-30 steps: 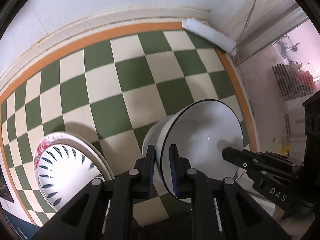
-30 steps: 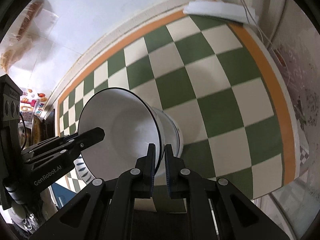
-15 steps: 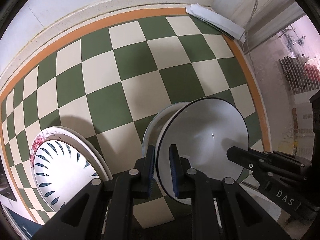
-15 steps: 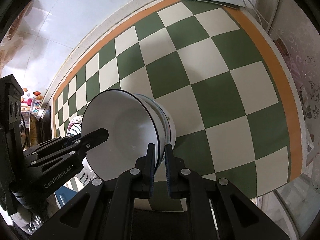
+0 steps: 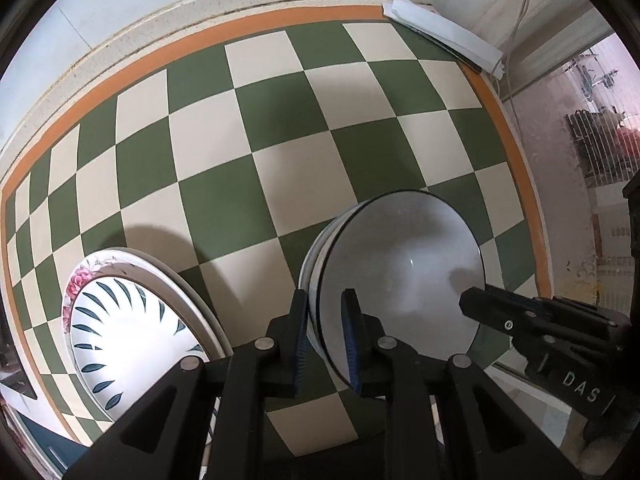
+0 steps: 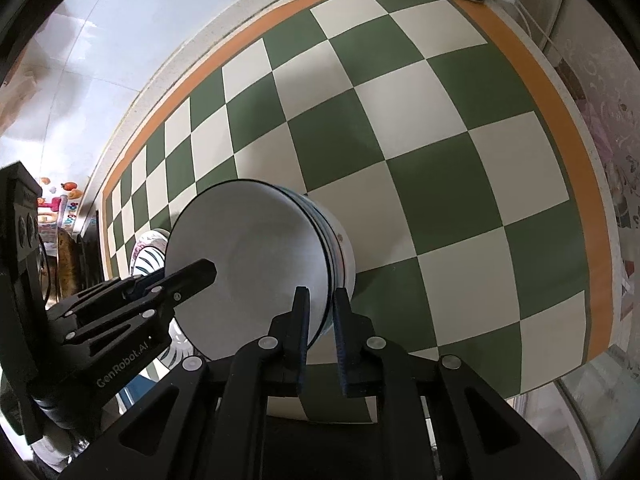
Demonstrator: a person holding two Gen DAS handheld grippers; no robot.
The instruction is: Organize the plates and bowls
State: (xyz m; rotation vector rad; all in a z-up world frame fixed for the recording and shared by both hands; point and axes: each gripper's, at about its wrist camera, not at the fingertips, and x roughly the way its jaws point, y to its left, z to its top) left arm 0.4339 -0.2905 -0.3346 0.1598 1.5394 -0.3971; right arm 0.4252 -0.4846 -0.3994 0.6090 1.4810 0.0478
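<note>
Left jaws: the left gripper (image 5: 325, 336) straddles the near rim of the white bowl (image 5: 404, 276); its jaws are opening, with a sliver of space showing between the pads and the rim.
Right jaws: the right gripper (image 6: 320, 336) straddles the opposite rim of the same bowl (image 6: 248, 256); its jaws are opening too, the rim between them with a narrow gap on each side.
White bowl: dark-rimmed, nested as the top of a stack of bowls (image 6: 340, 252) standing on the table (image 5: 280, 168).
Stack of bowls: several white rims show under the top one, close-packed; the lowest wall meets the checked cloth.
Plates: a plate with dark leaf marks (image 5: 128, 332) lies on a larger plate with a pink flower edge (image 5: 86, 278), to the left of the bowls and apart from them.
Table: covered by a green and cream checked cloth with an orange border (image 6: 576, 136).
Far corner: folded white paper (image 5: 440, 36) lies at the cloth's edge, by a white cable (image 5: 516, 40).
Wall: pale tiles behind the table.
</note>
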